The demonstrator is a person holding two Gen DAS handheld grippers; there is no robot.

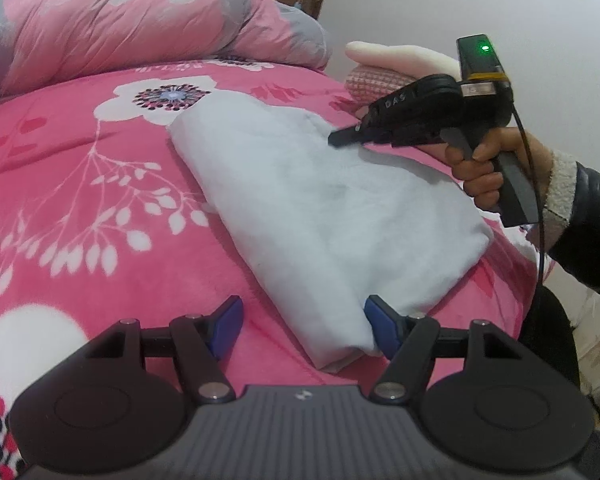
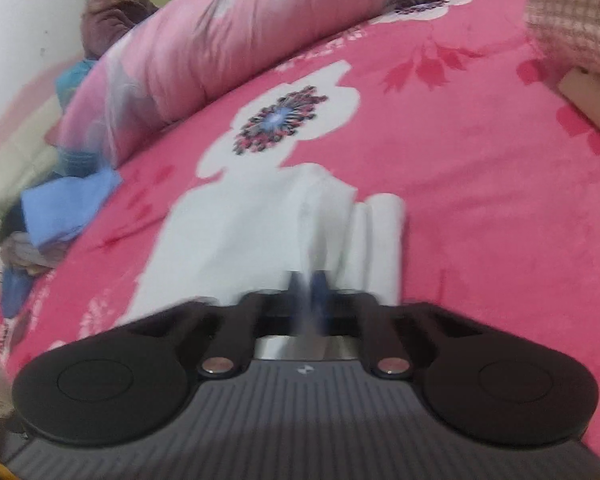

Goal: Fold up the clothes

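A white garment (image 1: 300,208) lies folded into a long strip on the pink floral blanket (image 1: 80,184). In the left wrist view my left gripper (image 1: 304,324) stands open around the strip's near corner. Its right blue pad (image 1: 380,330) touches the cloth and its left pad (image 1: 228,322) is clear of it. My right gripper (image 1: 334,140), held in a hand (image 1: 480,168), is at the strip's far right edge. In the blurred right wrist view my right gripper (image 2: 309,280) is shut, and a ridge of the white garment (image 2: 236,232) runs up into its tips.
A rolled pink and grey quilt (image 1: 132,28) lies along the back of the bed. A pink checked cloth (image 1: 376,80) and a cream item (image 1: 400,56) sit at the far right. Blue clothes (image 2: 68,208) are piled off the bed's left side. A person (image 2: 112,12) sits behind.
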